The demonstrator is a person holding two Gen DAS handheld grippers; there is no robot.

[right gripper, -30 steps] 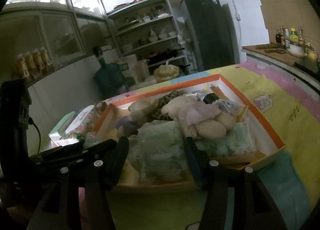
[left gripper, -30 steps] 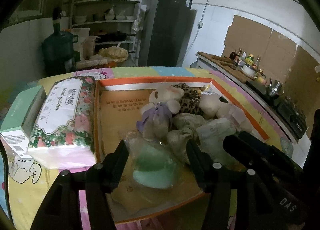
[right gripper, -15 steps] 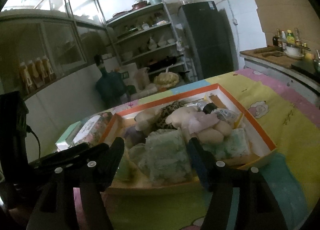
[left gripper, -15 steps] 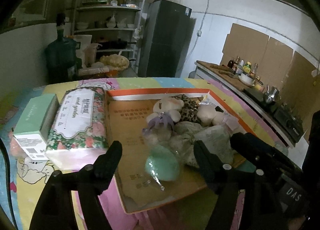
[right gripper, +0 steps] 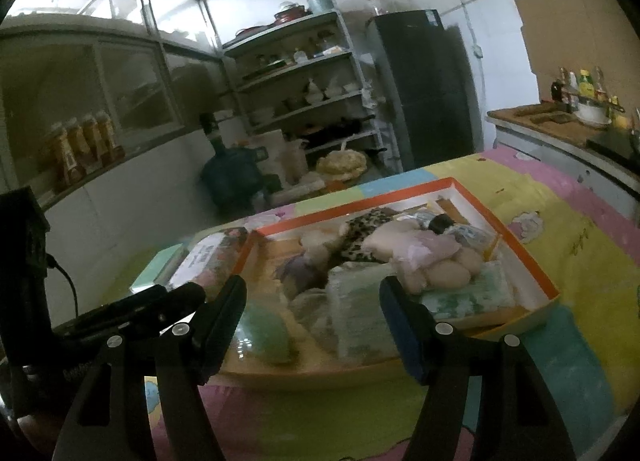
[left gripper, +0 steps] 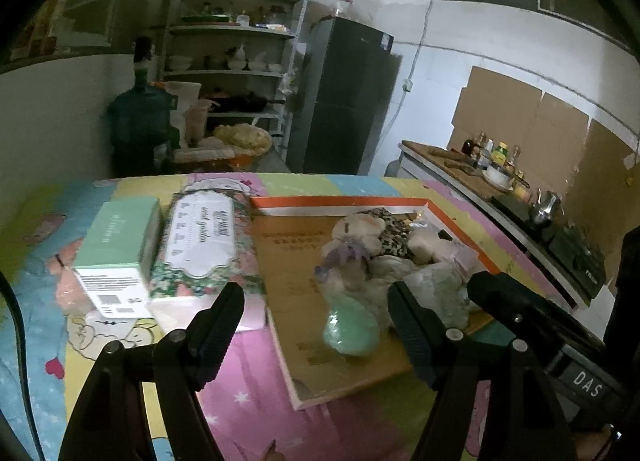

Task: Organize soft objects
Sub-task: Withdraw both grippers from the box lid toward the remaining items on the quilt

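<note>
An orange-rimmed cardboard tray (left gripper: 340, 201) on the table holds a heap of soft things: a cream plush (left gripper: 358, 227), a leopard-print plush (left gripper: 392, 229), a purple-ribboned plush (left gripper: 344, 257), a clear-wrapped pale packet (left gripper: 436, 289) and a green soft piece in a clear bag (left gripper: 351, 331). My left gripper (left gripper: 314, 293) hovers open, short of the green piece, with nothing between its fingers. From the tray's near side my right gripper (right gripper: 312, 285) also stands open, in front of the wrapped packet (right gripper: 360, 301) without touching it. The green piece (right gripper: 266, 331) lies left of that packet.
A floral tissue pack (left gripper: 204, 245) and a mint-green box (left gripper: 120, 237) lie on the patterned tablecloth (left gripper: 248, 381), left of the tray. Behind the table stand a dark fridge (left gripper: 344, 101), shelves with dishes (left gripper: 236, 61) and a water jug (left gripper: 138, 121). A counter with bottles (left gripper: 492, 165) runs along the right.
Both grippers have spread their jaws wider and drawn back and upward from the tray. The green bagged piece and the wrapped packet stay lying in the tray, now farther from the fingers.
</note>
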